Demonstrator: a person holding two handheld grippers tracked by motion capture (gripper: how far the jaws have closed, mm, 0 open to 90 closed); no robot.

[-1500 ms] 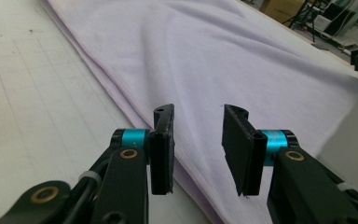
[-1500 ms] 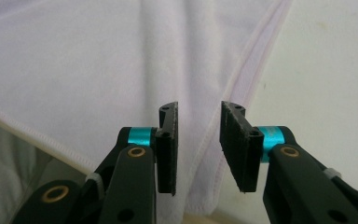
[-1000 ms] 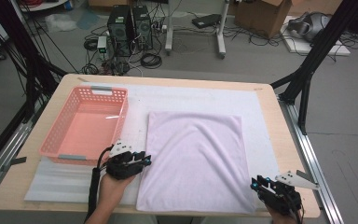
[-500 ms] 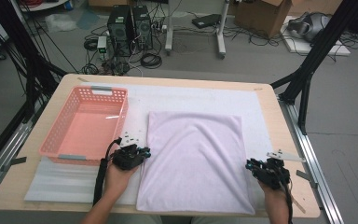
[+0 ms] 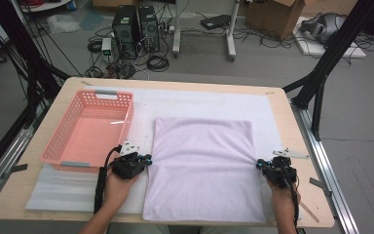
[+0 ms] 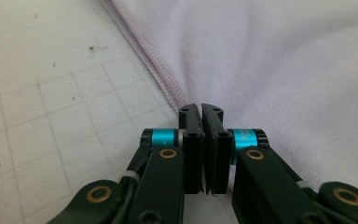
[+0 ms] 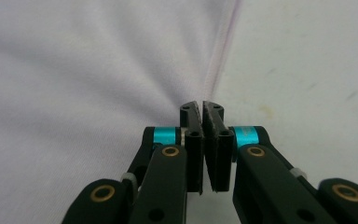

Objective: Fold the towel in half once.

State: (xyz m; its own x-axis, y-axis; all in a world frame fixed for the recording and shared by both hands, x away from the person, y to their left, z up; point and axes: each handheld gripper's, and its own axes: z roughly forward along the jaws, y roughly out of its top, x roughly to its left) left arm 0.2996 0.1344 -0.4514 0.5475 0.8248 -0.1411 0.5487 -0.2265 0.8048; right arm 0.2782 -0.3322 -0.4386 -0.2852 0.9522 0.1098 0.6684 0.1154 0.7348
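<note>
A lavender towel lies flat on the white mat. My left gripper is shut on the towel's left hem about halfway along, and the cloth puckers toward the jaws. In the left gripper view, the jaws pinch the stitched edge of the towel. My right gripper is shut on the right hem, level with the left one. Its jaws have just been closing, and the hem of the towel is bunched between them.
An empty pink plastic basket stands on the mat's left side, just beyond my left gripper. The wooden table ends close to my right gripper. Black frame legs, cables and computers stand on the floor beyond the table.
My right gripper moved forward and left from the table's near right corner to the towel's right edge. Both grippers have shut, and the towel now puckers at both hems.
</note>
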